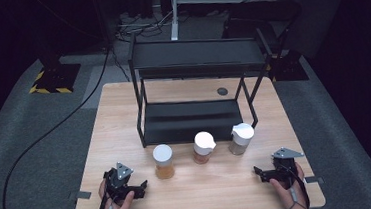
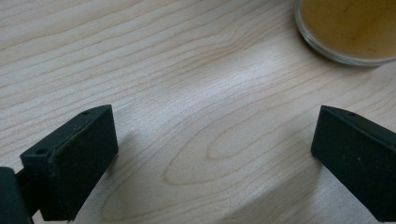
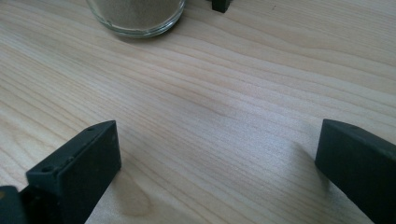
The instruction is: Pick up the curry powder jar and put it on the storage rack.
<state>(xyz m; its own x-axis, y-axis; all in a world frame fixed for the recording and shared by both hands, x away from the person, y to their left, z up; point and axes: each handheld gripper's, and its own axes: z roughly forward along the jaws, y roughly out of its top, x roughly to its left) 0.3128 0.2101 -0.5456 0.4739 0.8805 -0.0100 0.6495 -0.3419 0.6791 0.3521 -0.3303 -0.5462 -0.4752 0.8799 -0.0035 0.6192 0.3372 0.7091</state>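
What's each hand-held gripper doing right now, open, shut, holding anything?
Left hand-held gripper: open, nothing between its jaws, bare table under it.
Right hand-held gripper: open, holding nothing, bare table under it.

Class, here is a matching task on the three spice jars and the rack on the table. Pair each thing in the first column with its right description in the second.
Column one:
1. left jar
2. middle jar
3. right jar
4. black rack

Column two:
A. pale grey-brown filling, nearest the right tongs
B. stands behind the jars, both shelves bare
C. orange-yellow filling, nearest the left tongs
D. reddish-orange filling, between two other jars

Pairs: 1-C, 2-D, 3-A, 4-B
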